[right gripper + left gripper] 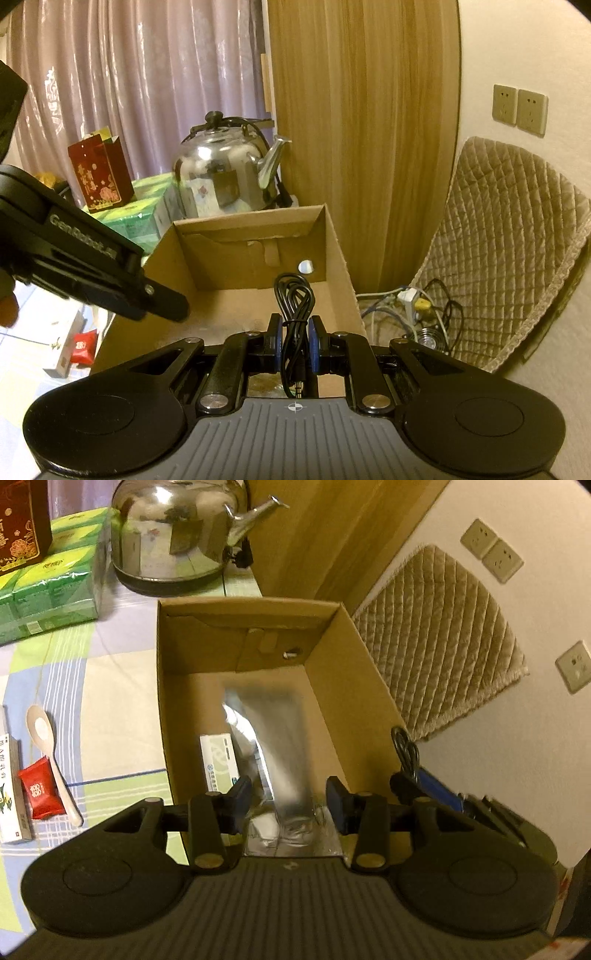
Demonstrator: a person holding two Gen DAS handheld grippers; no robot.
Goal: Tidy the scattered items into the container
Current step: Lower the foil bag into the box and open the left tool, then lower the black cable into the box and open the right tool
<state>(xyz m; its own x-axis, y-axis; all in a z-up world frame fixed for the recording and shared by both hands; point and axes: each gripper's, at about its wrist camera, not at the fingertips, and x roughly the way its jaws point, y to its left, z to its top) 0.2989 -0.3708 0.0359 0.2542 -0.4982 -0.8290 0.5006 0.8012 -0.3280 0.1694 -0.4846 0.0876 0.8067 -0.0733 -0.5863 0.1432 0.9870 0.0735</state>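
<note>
Hovered over the box at the table's far edge. Left gripper parted, pads clear of the foil pouch, which lay inside on the floor beside a small carton. Right gripper clamped on the coiled cable, above the near wall. Likely snag: loops catching the rim or spilling outside if released early. Left on the cloth: spoon, red candy.
</note>
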